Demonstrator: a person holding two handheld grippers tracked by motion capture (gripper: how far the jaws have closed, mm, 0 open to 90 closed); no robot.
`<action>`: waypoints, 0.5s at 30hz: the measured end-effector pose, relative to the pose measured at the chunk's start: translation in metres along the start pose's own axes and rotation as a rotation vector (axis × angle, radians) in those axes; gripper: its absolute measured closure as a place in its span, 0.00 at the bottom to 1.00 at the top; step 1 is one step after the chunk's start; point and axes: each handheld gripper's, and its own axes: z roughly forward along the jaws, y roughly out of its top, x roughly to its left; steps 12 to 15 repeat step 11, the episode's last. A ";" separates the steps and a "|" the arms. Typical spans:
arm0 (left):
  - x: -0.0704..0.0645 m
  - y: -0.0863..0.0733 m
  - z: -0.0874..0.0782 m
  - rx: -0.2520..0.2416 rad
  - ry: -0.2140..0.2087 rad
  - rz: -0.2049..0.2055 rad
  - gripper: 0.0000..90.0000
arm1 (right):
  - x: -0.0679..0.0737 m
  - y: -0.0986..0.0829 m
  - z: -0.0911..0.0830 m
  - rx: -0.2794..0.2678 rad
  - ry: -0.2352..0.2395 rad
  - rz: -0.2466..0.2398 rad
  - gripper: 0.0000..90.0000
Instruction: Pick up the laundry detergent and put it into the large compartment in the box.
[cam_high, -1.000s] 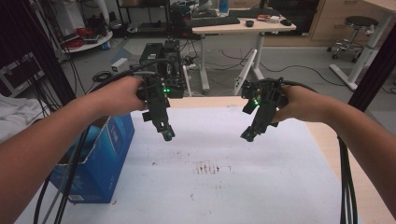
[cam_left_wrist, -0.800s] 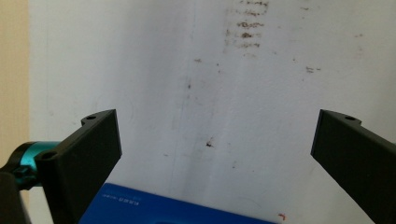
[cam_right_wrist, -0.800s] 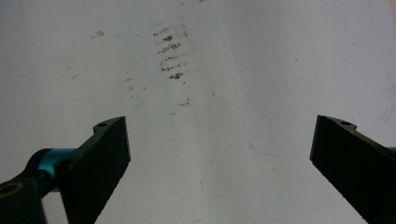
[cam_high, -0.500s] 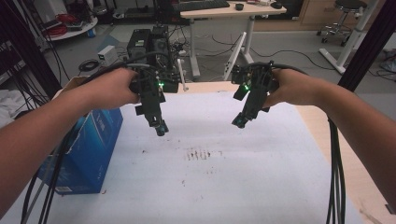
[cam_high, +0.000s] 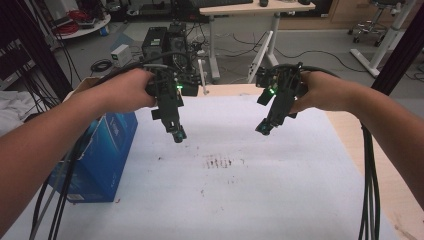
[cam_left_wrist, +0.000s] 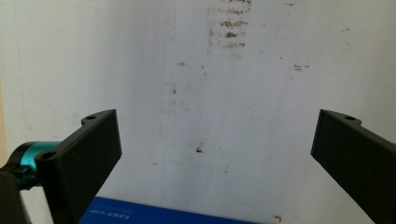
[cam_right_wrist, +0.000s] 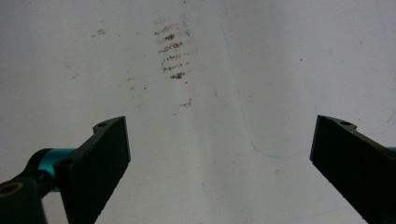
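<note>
Both hands hold black grippers above a white sheet (cam_high: 280, 195) that covers the table. My left gripper (cam_high: 177, 135) hangs over the sheet's left half, pointing down. Its own view shows the jaws wide apart with nothing between them, the gripper (cam_left_wrist: 215, 154) open over the stained sheet (cam_left_wrist: 224, 84). My right gripper (cam_high: 262, 129) hangs over the right half, tilted inward. It is open too, the gripper (cam_right_wrist: 219, 158) holding nothing above the sheet (cam_right_wrist: 261, 70).
A blue box (cam_high: 102, 155) stands at the table's left edge, its top edge (cam_left_wrist: 163, 217) visible below the left jaws. Brown smudges (cam_high: 220, 162) mark the sheet's middle. Black cables (cam_high: 369, 180) trail from both grippers. Desks, a computer tower (cam_high: 165, 42) and chairs stand beyond the table.
Both grippers have drifted slightly apart and a little toward the person, staying open. The view of the table has shifted, showing more of the blue box.
</note>
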 end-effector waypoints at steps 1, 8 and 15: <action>0.000 0.000 0.000 0.001 0.000 0.000 0.02 | -0.001 0.000 0.000 -0.004 -0.002 -0.008 0.04; -0.001 -0.001 -0.001 0.007 -0.006 0.004 0.02 | 0.000 -0.001 0.002 -0.004 -0.001 -0.005 0.04; -0.001 -0.002 -0.002 0.008 -0.003 -0.002 0.02 | -0.001 -0.002 0.001 -0.003 -0.001 -0.003 0.04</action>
